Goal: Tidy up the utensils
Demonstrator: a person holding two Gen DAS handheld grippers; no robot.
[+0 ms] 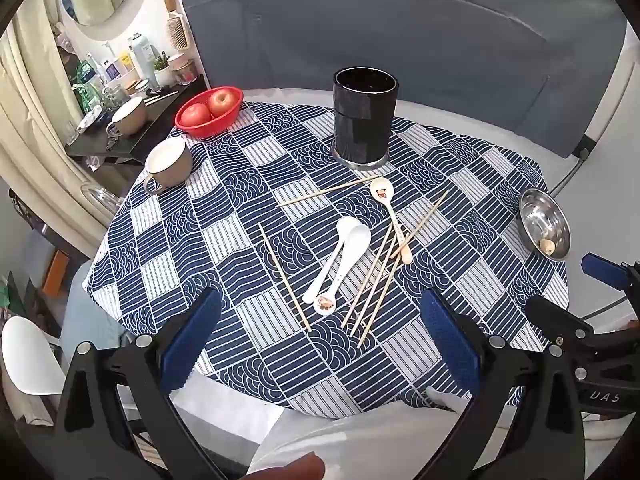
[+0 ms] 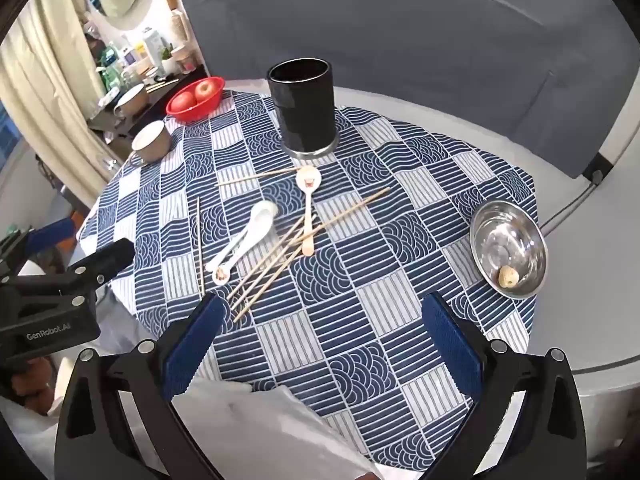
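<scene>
A black cylindrical holder (image 1: 364,116) (image 2: 304,112) stands upright at the far side of the blue patterned tablecloth (image 1: 224,240). In front of it lie several wooden chopsticks (image 1: 376,284) (image 2: 272,264), two white spoons (image 1: 340,260) (image 2: 248,240) nested together, and a picture-printed spoon (image 1: 390,216) (image 2: 309,208) with a wooden handle. My left gripper (image 1: 321,300) hovers open above the near edge, nothing between its blue pads. My right gripper (image 2: 323,300) is open too, to the right of the pile, and shows in the left wrist view (image 1: 576,292).
A red basket (image 1: 208,112) with two apples and a beige mug (image 1: 168,164) sit far left. A steel bowl (image 2: 508,248) with a small pale lump stands at the right edge. A cluttered shelf and curtain lie beyond the table's left; a person's white sleeve (image 1: 360,440) lies below.
</scene>
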